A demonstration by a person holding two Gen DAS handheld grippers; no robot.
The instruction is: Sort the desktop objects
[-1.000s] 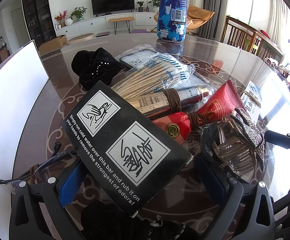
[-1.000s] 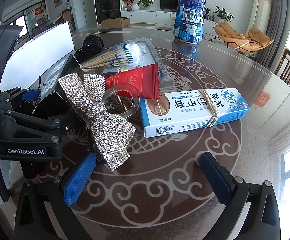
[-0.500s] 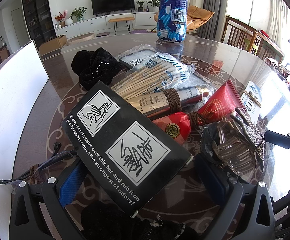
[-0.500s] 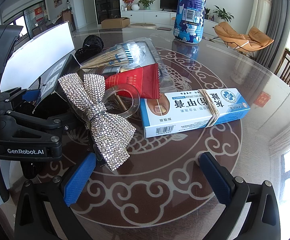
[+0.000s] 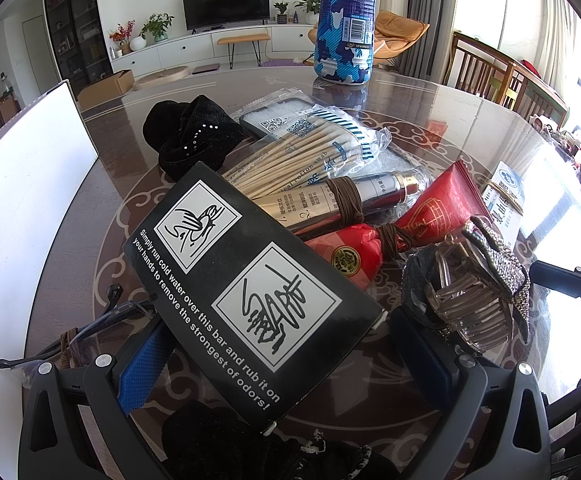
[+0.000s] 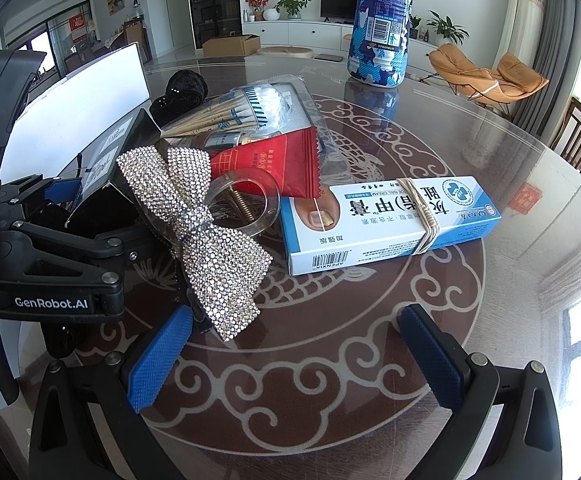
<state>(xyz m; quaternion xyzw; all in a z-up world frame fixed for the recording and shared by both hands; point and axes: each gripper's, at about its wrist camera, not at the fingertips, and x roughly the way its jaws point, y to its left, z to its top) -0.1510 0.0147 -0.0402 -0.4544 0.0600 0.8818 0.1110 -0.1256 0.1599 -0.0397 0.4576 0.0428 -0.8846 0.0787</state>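
Note:
A heap of objects lies on the round glass table (image 6: 490, 128). In the left wrist view my left gripper (image 5: 286, 356) is open, its blue pads either side of a black box (image 5: 246, 284) with white print; whether they touch it I cannot tell. Behind it lie a cotton swab pack (image 5: 310, 148), a metallic tube (image 5: 350, 200), a red pouch (image 5: 438, 208), a black cloth (image 5: 190, 132) and a rhinestone bow hair claw (image 5: 474, 288). My right gripper (image 6: 294, 356) is open and empty, just in front of the bow claw (image 6: 206, 232) and a blue-white cream box (image 6: 386, 220).
A tall blue-white camouflage bottle (image 6: 382, 28) stands at the table's far side. A white board (image 5: 14, 208) stands along the left. Glasses (image 5: 74, 336) lie by the left finger. The left gripper's body (image 6: 46, 264) sits left of the bow claw.

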